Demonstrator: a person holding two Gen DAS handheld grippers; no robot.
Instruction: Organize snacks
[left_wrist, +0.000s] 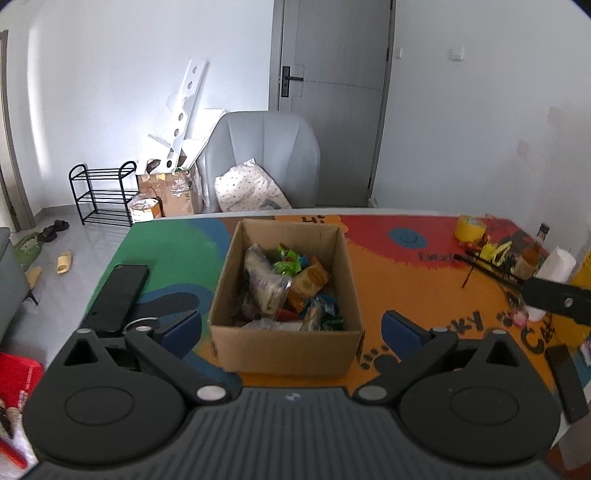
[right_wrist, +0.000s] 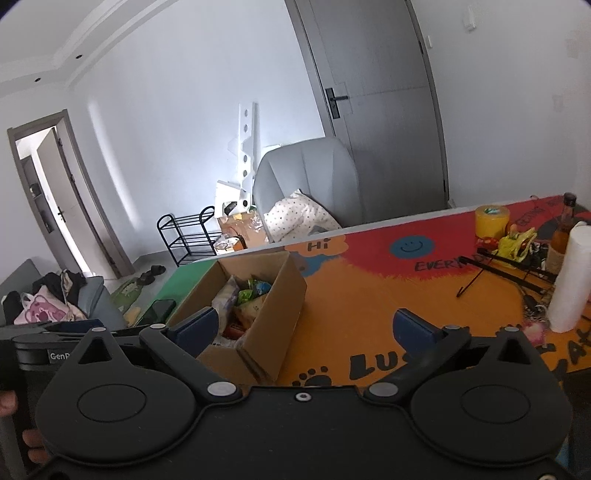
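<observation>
The cardboard box (left_wrist: 286, 343) of snacks (left_wrist: 286, 284) was stood upright, open upward, on the counter (left_wrist: 406, 295); both the left hand-held gripper (left_wrist: 291, 328) and the right hand-held gripper (right_wrist: 304, 328) were held wide, empty.

Snack box (left_wrist: 284, 347) on colourful table (left_wrist: 391, 280)

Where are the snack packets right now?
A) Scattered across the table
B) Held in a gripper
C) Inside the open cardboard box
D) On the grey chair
C: the snack packets lie piled inside the open cardboard box, and both grippers are open and hold nothing.
</observation>
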